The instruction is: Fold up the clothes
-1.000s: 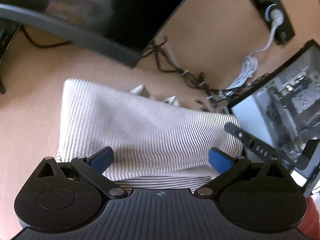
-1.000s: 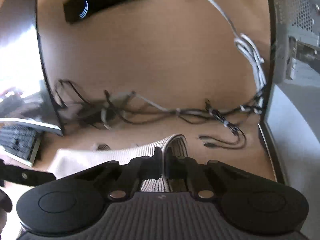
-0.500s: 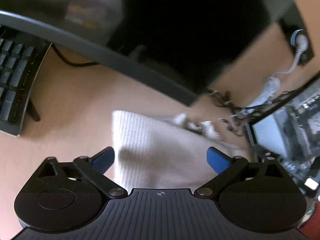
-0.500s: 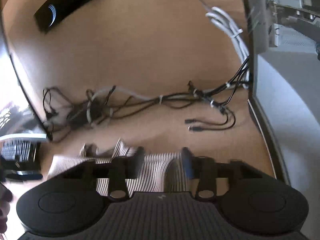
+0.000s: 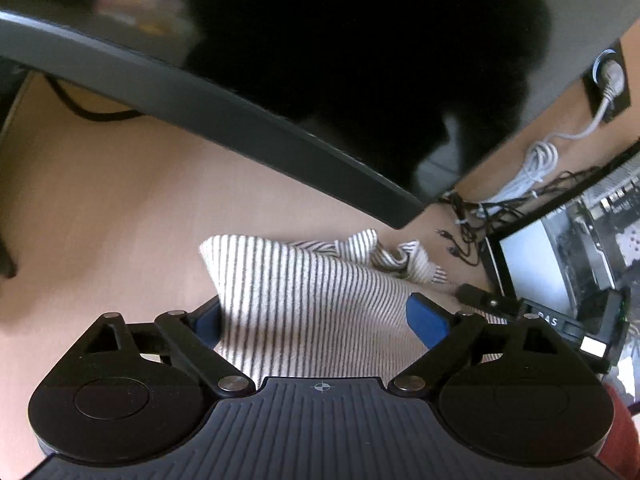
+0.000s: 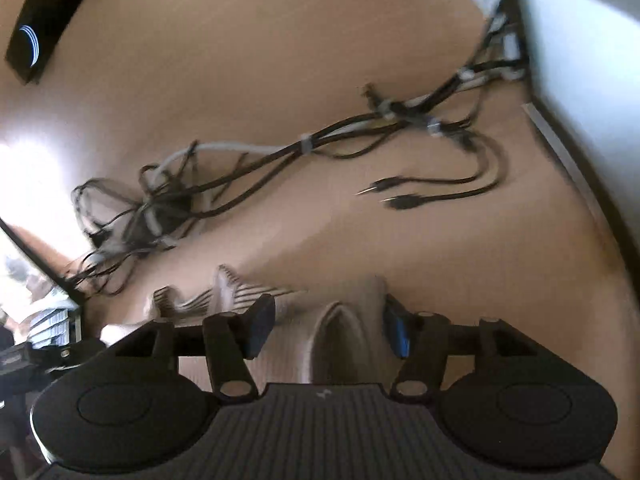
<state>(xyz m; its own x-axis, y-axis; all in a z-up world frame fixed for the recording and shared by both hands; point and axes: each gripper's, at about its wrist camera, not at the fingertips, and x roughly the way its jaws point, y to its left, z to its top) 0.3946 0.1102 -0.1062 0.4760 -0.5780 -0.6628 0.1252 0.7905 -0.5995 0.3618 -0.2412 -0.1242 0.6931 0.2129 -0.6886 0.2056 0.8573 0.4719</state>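
1. Jaws: left gripper (image 5: 316, 318) stands wide apart and has just been narrowing slightly, striped cloth (image 5: 312, 304) between the pads, no pad pressing it. Right gripper (image 6: 326, 330) is partly apart and has just been opening; a raised fold of cloth (image 6: 340, 332) sits between its pads, released.
2. Desk (image 5: 120, 208): cloth lies flat on it, in front of the monitor (image 5: 280, 148).
3. Cloth's far edge is bunched.
4. Cables (image 6: 304, 148) lie beyond the cloth, apart from it.

Curved monitor (image 5: 248, 120), tangled cables (image 6: 248, 176) – loose jack plugs (image 6: 400, 196), computer case (image 5: 580, 248)
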